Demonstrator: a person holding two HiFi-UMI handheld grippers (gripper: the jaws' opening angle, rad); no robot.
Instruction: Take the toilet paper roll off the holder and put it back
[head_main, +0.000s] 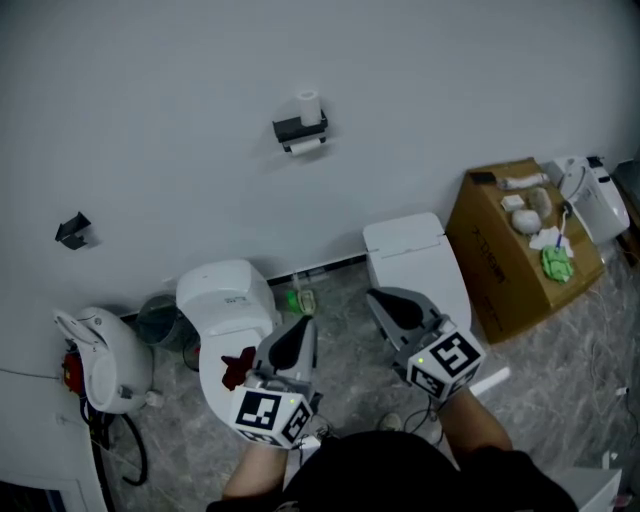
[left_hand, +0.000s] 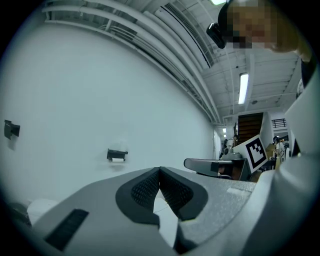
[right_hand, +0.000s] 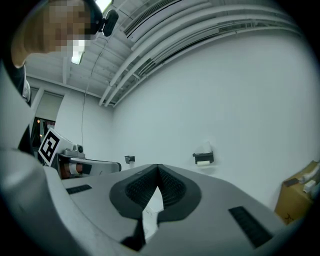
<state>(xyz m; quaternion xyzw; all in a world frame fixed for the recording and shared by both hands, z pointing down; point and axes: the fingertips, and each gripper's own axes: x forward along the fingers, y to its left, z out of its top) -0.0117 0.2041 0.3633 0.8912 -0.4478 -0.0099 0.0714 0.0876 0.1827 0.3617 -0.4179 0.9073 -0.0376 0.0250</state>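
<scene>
A black toilet paper holder (head_main: 298, 129) is fixed to the white wall, with one white roll (head_main: 308, 104) standing on top of it and another roll (head_main: 305, 146) hanging under it. The holder also shows small and far off in the left gripper view (left_hand: 117, 155) and in the right gripper view (right_hand: 203, 158). My left gripper (head_main: 304, 325) and right gripper (head_main: 377, 297) are held low, side by side, well short of the wall. Both point level toward it. Each one, left (left_hand: 160, 171) and right (right_hand: 159, 167), has its jaws shut with nothing between them.
Two white toilets (head_main: 228, 297) (head_main: 412, 250) stand against the wall below the grippers. An open cardboard box (head_main: 520, 255) with small items stands at the right. On the left are a small black wall fitting (head_main: 72, 231), a white appliance (head_main: 103, 362) and a bin (head_main: 158, 320).
</scene>
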